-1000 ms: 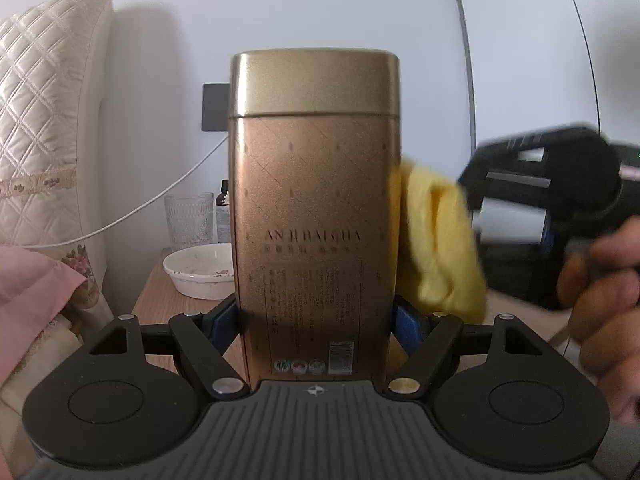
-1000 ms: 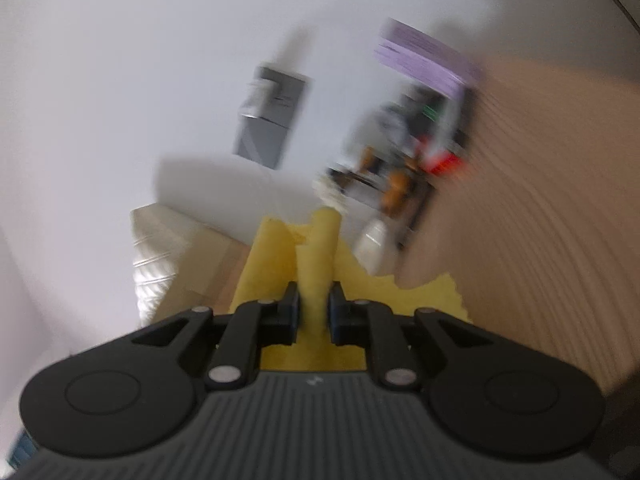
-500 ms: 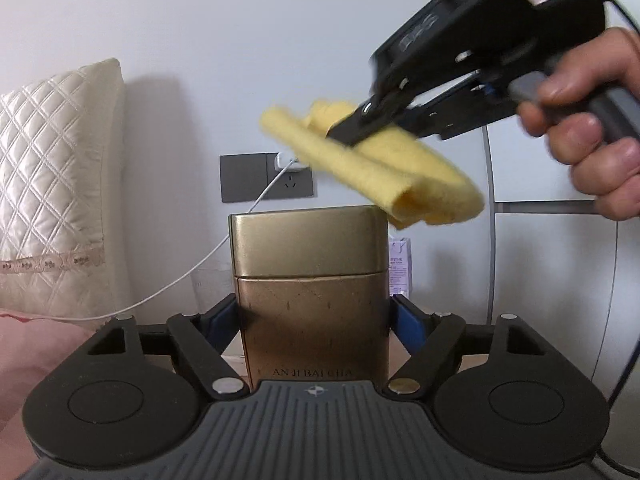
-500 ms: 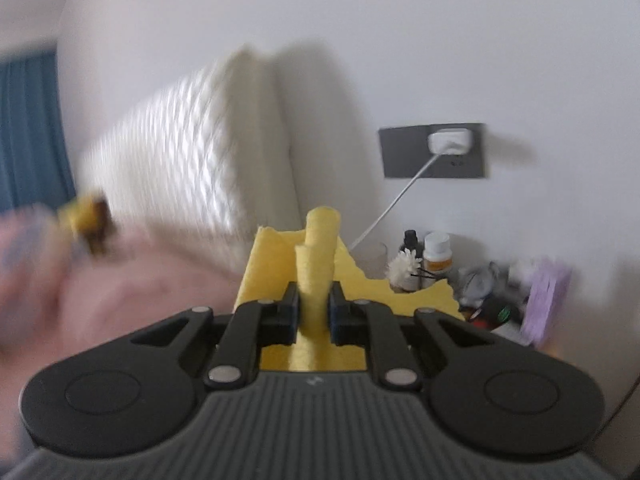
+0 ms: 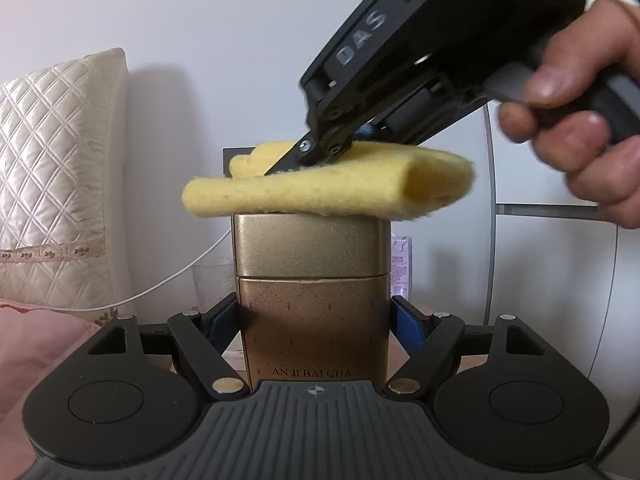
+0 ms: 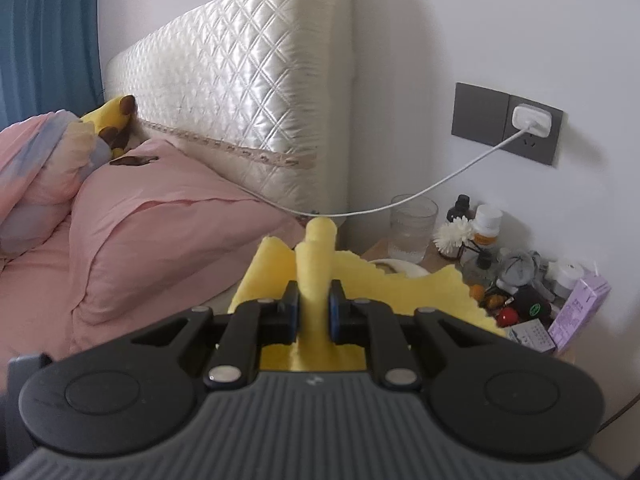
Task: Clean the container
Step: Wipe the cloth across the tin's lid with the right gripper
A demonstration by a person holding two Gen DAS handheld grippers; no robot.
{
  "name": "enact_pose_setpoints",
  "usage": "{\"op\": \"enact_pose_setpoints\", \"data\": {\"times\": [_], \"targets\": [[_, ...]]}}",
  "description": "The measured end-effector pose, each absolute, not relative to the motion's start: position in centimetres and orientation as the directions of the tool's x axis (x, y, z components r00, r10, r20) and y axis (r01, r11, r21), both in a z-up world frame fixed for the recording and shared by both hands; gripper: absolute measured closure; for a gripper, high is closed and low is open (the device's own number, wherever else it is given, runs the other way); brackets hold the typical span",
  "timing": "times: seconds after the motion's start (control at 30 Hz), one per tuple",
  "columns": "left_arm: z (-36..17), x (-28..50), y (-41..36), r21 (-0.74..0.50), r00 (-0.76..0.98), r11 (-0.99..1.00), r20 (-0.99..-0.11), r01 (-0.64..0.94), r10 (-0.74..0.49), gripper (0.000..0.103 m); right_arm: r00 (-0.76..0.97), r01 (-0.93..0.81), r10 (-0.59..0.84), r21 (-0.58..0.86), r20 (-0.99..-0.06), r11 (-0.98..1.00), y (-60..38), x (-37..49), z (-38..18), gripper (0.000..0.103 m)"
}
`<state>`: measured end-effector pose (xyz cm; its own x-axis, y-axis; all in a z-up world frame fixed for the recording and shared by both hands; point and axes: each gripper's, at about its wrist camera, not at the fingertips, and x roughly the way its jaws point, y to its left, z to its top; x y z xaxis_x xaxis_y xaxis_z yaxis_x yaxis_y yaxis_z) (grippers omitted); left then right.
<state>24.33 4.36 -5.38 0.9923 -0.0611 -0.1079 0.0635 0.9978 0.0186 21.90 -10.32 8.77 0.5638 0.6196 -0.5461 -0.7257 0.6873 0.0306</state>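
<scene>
The folded yellow fleecy cloth [image 5: 328, 190], half a second ago above the tall bronze-gold metal tea tin [image 5: 312, 300], now lies flat on its smooth lid, so top wiping can begin. The left gripper [image 5: 314, 320] clamps the tin's patterned sides; the right gripper [image 6: 314, 312] pinches a cloth fold.

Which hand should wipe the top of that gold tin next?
The right gripper: it pinches the yellow cloth lying on the tin, which the left gripper holds.
</scene>
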Motion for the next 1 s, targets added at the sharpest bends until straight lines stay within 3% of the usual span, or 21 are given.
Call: {"op": "enact_pose_setpoints", "data": {"times": [0.43, 0.8, 0.9, 1.0], "targets": [[-5.7, 23.8, 4.3, 0.03, 0.994, 0.999, -0.097, 0.043, -0.04, 0.022, 0.621, -0.665, 0.572, 0.027, -0.536, 0.747, -12.3, 23.6, 8.4, 0.088], [-5.8, 21.4, 3.4, 0.031, 0.995, 0.999, -0.097, 0.02, -0.017, 0.022, 0.503, -0.763, 0.671, 0.086, -0.544, 0.641, -9.8, 21.7, 8.6, 0.087], [-6.1, 17.7, 8.8, 0.033, 0.984, 0.987, -0.092, 0.159, -0.155, 0.022, 0.51, -0.758, 0.653, 0.066, -0.559, 0.649, -10.5, 21.9, 8.9, 0.088], [-6.5, 19.2, 7.7, 0.046, 0.987, 0.989, -0.085, 0.137, -0.133, 0.022, 0.543, -0.733, 0.624, 0.045, -0.562, 0.678, -10.9, 22.9, 8.9, 0.088]]}}
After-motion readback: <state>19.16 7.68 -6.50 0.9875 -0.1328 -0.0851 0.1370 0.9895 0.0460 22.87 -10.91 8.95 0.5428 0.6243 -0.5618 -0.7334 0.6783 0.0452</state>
